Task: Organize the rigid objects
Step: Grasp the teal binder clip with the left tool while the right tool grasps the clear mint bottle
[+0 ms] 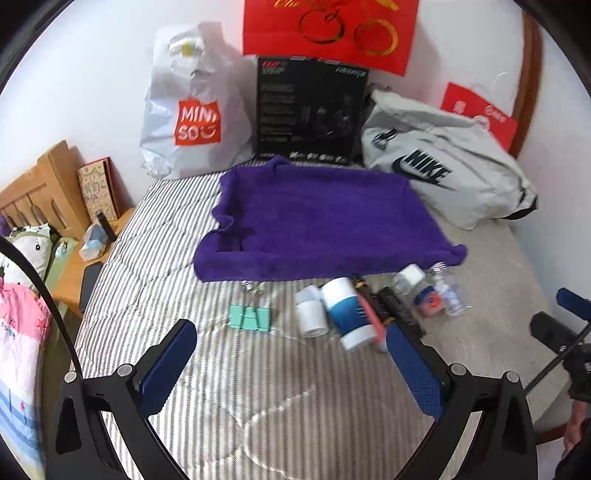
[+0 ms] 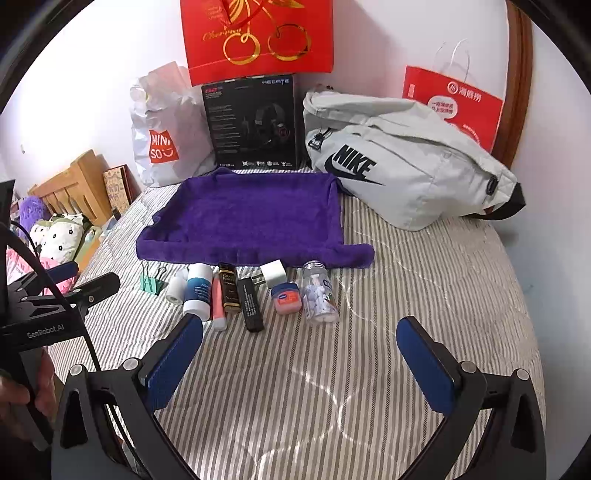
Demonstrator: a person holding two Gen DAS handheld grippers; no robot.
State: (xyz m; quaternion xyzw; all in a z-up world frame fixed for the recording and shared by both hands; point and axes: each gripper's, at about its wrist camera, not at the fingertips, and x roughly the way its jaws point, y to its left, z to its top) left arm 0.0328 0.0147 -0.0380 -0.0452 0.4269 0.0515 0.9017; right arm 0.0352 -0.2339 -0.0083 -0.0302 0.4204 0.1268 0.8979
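Note:
A row of small items lies on the striped bed in front of a purple towel [image 2: 247, 218]: a green binder clip [image 2: 150, 282], a small white roll [image 2: 175, 288], a blue-and-white bottle [image 2: 198, 291], a pink tube [image 2: 218, 301], a dark gold-labelled bottle [image 2: 229, 290], a black stick [image 2: 250, 304], a white plug [image 2: 274, 273], a small Vaseline jar [image 2: 286, 298] and a clear pill bottle [image 2: 319, 297]. My left gripper [image 1: 291, 339] is open and empty, just short of the clip [image 1: 251, 316] and blue bottle [image 1: 349, 314]. My right gripper [image 2: 299, 332] is open and empty, short of the row.
Behind the towel [image 1: 317, 221] stand a Miniso bag [image 2: 162, 129], a black headset box [image 2: 255, 123], a grey Nike bag [image 2: 402, 158] and red paper bags [image 2: 258, 35]. A wooden headboard [image 2: 74, 184] and stuffed toys lie at the left.

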